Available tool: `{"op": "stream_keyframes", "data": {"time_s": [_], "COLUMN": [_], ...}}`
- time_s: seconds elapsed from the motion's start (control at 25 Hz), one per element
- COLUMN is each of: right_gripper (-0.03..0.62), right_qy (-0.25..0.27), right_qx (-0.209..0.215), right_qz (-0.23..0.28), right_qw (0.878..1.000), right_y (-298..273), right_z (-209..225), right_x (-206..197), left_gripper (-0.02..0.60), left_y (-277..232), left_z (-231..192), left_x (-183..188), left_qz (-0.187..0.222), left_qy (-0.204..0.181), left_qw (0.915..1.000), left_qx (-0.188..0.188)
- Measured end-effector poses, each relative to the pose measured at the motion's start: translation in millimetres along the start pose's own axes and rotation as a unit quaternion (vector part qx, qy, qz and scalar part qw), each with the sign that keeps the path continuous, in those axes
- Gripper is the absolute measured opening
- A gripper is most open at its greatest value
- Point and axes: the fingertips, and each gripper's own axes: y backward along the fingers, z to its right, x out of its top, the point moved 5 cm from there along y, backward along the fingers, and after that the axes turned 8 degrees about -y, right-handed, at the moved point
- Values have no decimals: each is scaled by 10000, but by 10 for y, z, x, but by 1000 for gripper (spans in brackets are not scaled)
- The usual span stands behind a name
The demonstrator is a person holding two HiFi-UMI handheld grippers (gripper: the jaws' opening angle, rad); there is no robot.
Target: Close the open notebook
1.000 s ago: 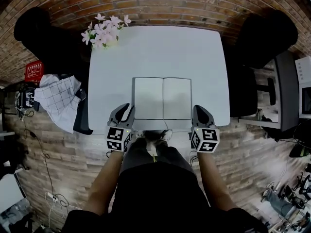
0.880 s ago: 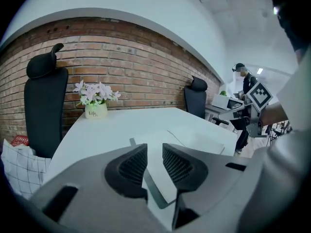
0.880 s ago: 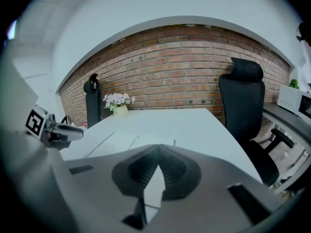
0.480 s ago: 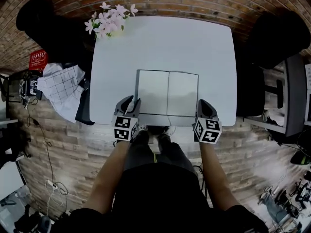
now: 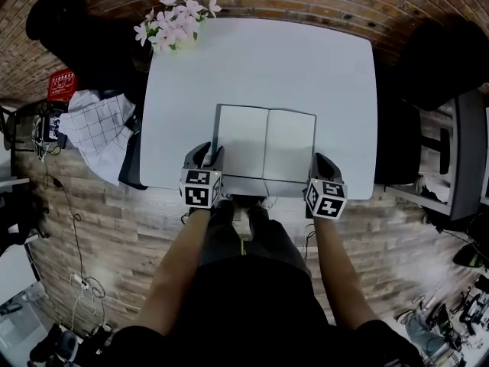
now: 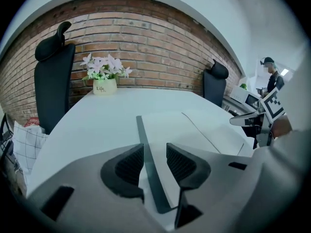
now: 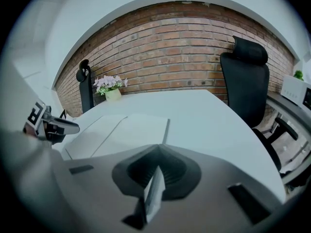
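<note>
The open notebook [image 5: 266, 144] lies flat with white pages on the white table [image 5: 260, 67], near its front edge. My left gripper [image 5: 206, 157] is at the notebook's near left corner. In the left gripper view its jaws are opening [image 6: 155, 160], and the notebook's dark left cover edge [image 6: 146, 149] runs between the pads without being pressed. My right gripper [image 5: 319, 164] sits just outside the near right corner. In the right gripper view its jaws [image 7: 156, 154] are shut with nothing held, and the notebook [image 7: 124, 127] lies just ahead of them.
A pot of pink flowers [image 5: 174, 21] stands at the table's far left corner. Black office chairs [image 5: 439, 60] [image 5: 61, 21] stand at either side by the brick wall. A checked cloth [image 5: 95, 132] lies left of the table.
Both grippers have come down to the notebook's near corners. The left jaws have spread and now straddle the left cover edge. The right jaws stay shut.
</note>
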Motion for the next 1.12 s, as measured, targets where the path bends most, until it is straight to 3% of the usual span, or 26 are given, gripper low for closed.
{"op": "stream_keyframes", "data": {"time_s": [0.4,1.12], "right_gripper": [12,12], "right_qy": [-13,42], "right_qx": [-32,77], "right_qz": [-61,-217], "right_qw": [10000,9997], "right_y": [-29,-89], "right_z": [75,52], "right_x": [-61,-167], "left_gripper": [176,236], "left_y": [-103,-125], "left_z": [60,84], "left_x": [-133,-151], "left_qz": [-366,-296], "left_qy": [226,720], "left_qw": [9991,9969], "left_qx": [-38,88]}}
